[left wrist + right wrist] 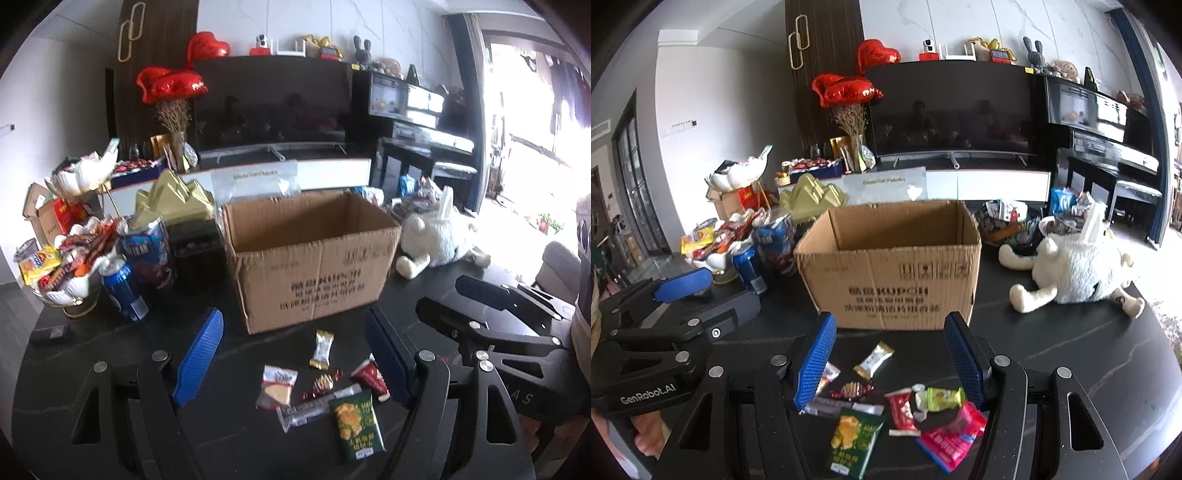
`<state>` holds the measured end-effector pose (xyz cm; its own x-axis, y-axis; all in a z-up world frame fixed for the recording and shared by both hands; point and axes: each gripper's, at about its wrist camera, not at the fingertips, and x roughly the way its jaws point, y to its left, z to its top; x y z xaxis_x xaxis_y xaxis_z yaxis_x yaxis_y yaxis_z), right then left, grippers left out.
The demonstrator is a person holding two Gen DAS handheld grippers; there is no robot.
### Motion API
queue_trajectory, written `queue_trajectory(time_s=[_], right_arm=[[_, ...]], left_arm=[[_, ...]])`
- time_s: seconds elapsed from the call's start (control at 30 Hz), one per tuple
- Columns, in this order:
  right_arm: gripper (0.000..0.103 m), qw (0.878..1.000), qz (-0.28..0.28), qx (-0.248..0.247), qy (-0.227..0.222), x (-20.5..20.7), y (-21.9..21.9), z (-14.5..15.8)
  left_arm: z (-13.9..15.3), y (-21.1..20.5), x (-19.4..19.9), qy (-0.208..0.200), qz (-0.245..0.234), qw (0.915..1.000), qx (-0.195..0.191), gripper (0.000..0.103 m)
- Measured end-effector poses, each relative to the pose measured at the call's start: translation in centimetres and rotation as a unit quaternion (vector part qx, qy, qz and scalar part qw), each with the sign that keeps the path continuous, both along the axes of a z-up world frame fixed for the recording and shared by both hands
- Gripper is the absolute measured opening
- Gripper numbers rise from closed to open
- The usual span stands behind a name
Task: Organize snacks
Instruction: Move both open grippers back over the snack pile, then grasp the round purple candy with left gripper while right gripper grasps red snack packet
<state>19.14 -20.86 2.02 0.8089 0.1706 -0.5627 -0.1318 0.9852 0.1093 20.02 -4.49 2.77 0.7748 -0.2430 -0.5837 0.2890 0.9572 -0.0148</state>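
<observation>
Snacks: your green packet [851, 439] lies flat on the tabletop [1071, 350], long axis toward the open box [890, 273]; both grippers' fingers [201, 354] [816, 360] open, empty.

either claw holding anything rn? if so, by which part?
Nothing held. The left claw and right claw both stand open above the loose snack packets on the table, in front of the cardboard box.

This is a living room in a home, with a big TV [951, 110] by the wall, a black piano [1108, 129], red heart balloons [846, 90], soft toys on top, and a white stuffed bunny [1075, 266] on the dark worktop [1071, 350].
</observation>
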Motion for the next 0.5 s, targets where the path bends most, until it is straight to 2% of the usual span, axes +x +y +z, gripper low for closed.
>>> queue_trajectory(time_s=[0.17,0.3,0.5], right_arm=[[0.062,0.999,0.001,0.015,0.035,0.0,-0.2,-2.2],[0.062,0.998,0.012,0.015,0.065,0.5,0.0,-4.2],[0.062,0.995,0.015,-0.003,0.098,1.2,0.1,-6.9]], left_arm=[[-2.3,0.0,-0.2,0.014,-0.015,0.9998,0.002,0.078],[-4.3,-0.1,0.2,0.042,-0.031,0.9986,0.002,0.078],[-7.0,-0.6,1.0,0.063,-0.047,0.9968,0.019,0.078]])
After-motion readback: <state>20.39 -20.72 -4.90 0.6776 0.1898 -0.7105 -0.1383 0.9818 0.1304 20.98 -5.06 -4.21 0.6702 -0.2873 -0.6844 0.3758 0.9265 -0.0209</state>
